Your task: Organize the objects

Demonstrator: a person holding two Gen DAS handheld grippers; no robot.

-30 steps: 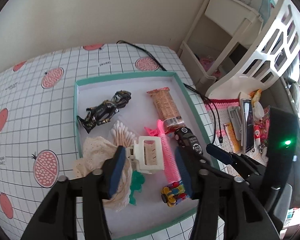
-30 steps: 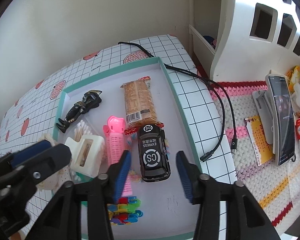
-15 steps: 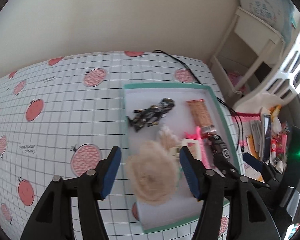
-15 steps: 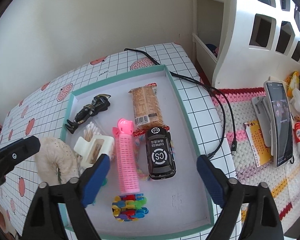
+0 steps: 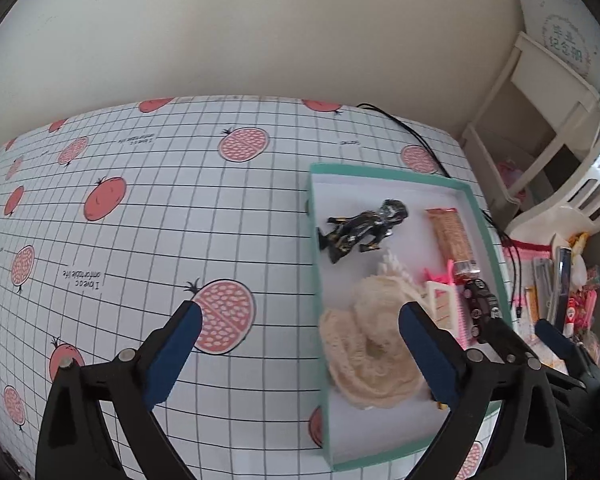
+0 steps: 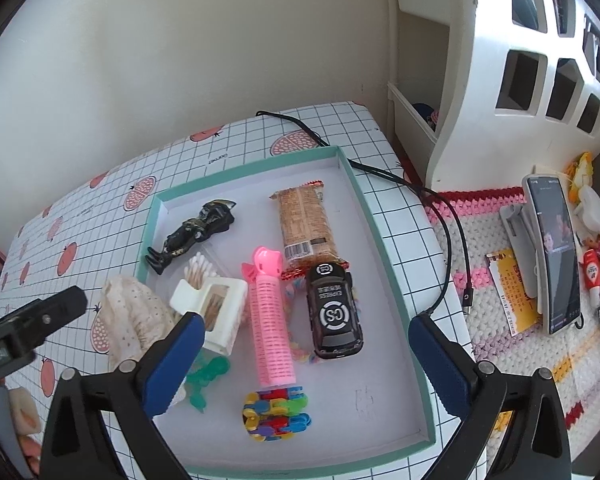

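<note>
A teal-rimmed white tray [image 6: 384, 248] sits on the gridded fruit-print tablecloth [image 5: 140, 220]. Inside lie a black toy car [image 6: 334, 312], a pink hair roller [image 6: 270, 320], a biscuit packet [image 6: 306, 228], a black figure [image 6: 194, 234], cotton swabs [image 6: 200, 270], a white hair claw [image 6: 212, 312] and colourful clips [image 6: 274, 410]. A cream lace scrunchie [image 5: 372, 352] rests at the tray's left rim [image 5: 318, 280]. My left gripper [image 5: 300, 354] hangs open above that rim, holding nothing. Above the tray's near half, my right gripper [image 6: 308, 360] is wide open, with the car lying free beyond its fingers.
A black cable [image 6: 440, 208] runs from the wall past the tray's right side. A phone on a stand [image 6: 552, 256] and small clutter sit on a crocheted mat [image 6: 500, 280]. A white shelf unit [image 6: 500, 60] stands at the right, and a wall lies behind the table.
Both grippers opened wide and drew back. The left one let go of the cream scrunchie at the tray's left rim and swung left. The right one released the toy car.
</note>
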